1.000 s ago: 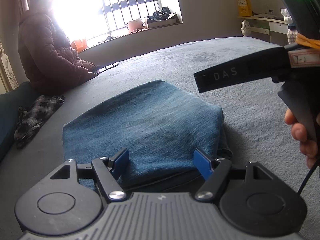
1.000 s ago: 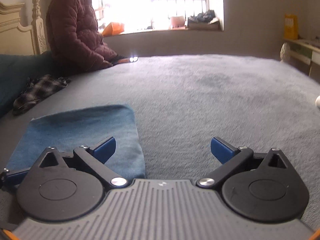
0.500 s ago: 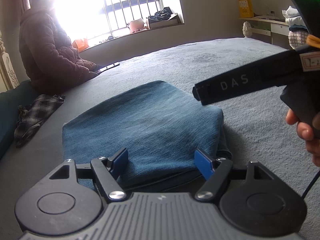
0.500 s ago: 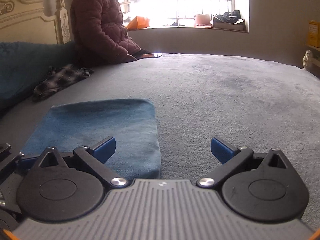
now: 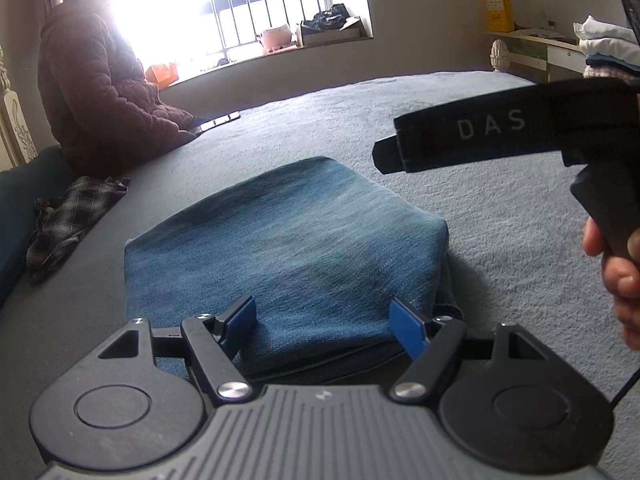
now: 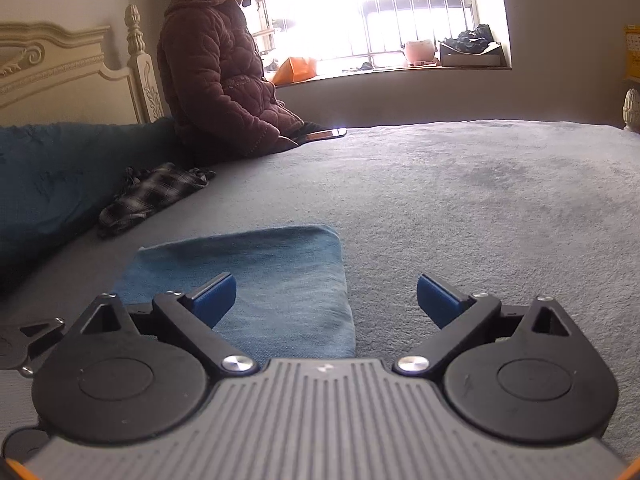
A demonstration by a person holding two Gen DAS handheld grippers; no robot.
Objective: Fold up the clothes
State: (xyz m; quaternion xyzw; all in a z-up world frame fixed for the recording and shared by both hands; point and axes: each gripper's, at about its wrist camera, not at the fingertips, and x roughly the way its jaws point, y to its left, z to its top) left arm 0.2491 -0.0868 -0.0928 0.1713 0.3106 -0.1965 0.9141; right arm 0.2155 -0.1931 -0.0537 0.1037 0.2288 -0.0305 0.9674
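A folded pair of blue jeans [image 5: 288,248] lies on the grey bed cover [image 5: 500,208]. My left gripper [image 5: 324,320] hangs open over the near edge of the jeans, and its blue pads straddle the fold without pressing it. In the right wrist view the jeans [image 6: 280,272] lie low and left of centre. My right gripper [image 6: 326,300] is open over their right edge and its jaws are closing, with the left pad above the denim and the right pad above bare cover. One black finger [image 5: 460,136] of the right gripper reaches in above the jeans' far right corner, held by a hand [image 5: 616,264].
A person in a maroon quilted jacket [image 6: 216,80] sits at the bed's far left edge, a phone [image 6: 324,134] beside them. A crumpled plaid garment [image 6: 152,196] and a teal blanket [image 6: 48,184] lie at the left. A stack of folded clothes [image 5: 604,48] stands on a desk at the right.
The right wrist view has swung left, so the jeans now sit nearer its middle. The right jaws have narrowed slightly. The left gripper has not moved.
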